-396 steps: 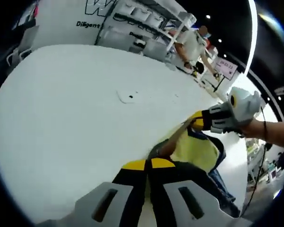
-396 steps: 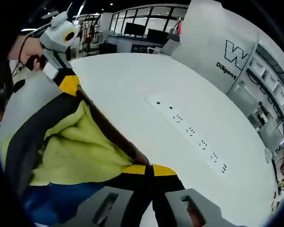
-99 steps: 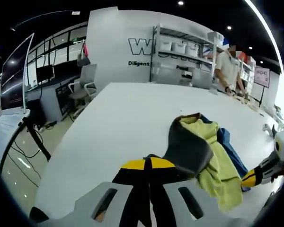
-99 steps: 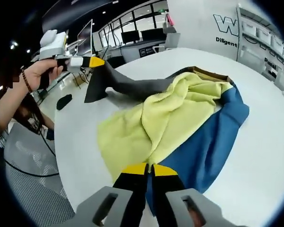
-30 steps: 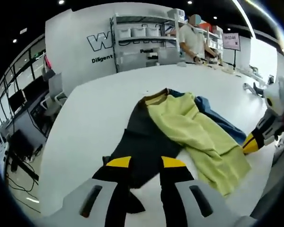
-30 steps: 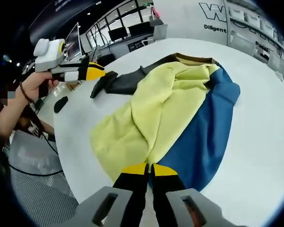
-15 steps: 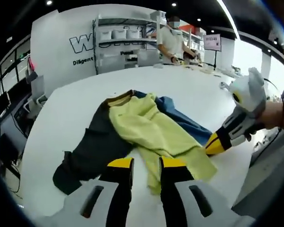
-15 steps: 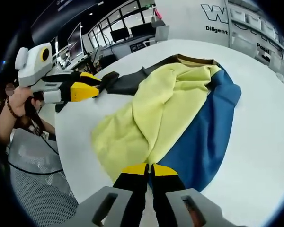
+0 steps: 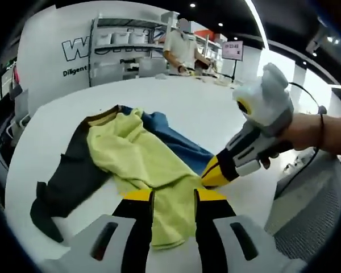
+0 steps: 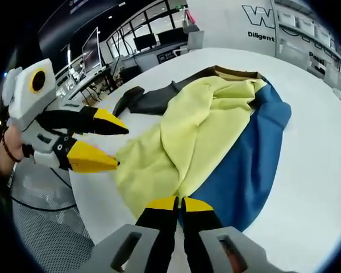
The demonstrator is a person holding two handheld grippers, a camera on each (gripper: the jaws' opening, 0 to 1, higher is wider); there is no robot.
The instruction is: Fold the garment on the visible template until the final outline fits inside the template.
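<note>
The garment (image 9: 139, 156) lies spread on the table (image 9: 199, 111), a yellow-green middle with a blue panel on one side and a dark grey sleeve trailing off the other. In the left gripper view the left gripper (image 9: 173, 196) hangs over the garment's near yellow hem with its jaws apart and nothing between them. The right gripper (image 9: 211, 175) enters that view from the right, its yellow tip down at the edge where blue meets yellow.

In the right gripper view the right gripper (image 10: 175, 203) has its jaws closed together on the garment's near edge, right at the seam between the yellow and the blue cloth. The garment (image 10: 216, 136) runs away from it toward a brown collar at the far end, the grey sleeve reaching off to the left. The left gripper (image 10: 105, 145) comes in from the left with its two yellow-tipped jaws spread wide, just beside the yellow cloth's edge (touching or not, I cannot tell).

The table is white and smooth. Behind it stand a white wall (image 9: 51, 42) with dark lettering, shelves with bins, and desks with monitors (image 10: 159, 37). A person stands at the far counter.

A hand (image 9: 307, 133) grips the right gripper's handle, wrist stretched in from the right.
</note>
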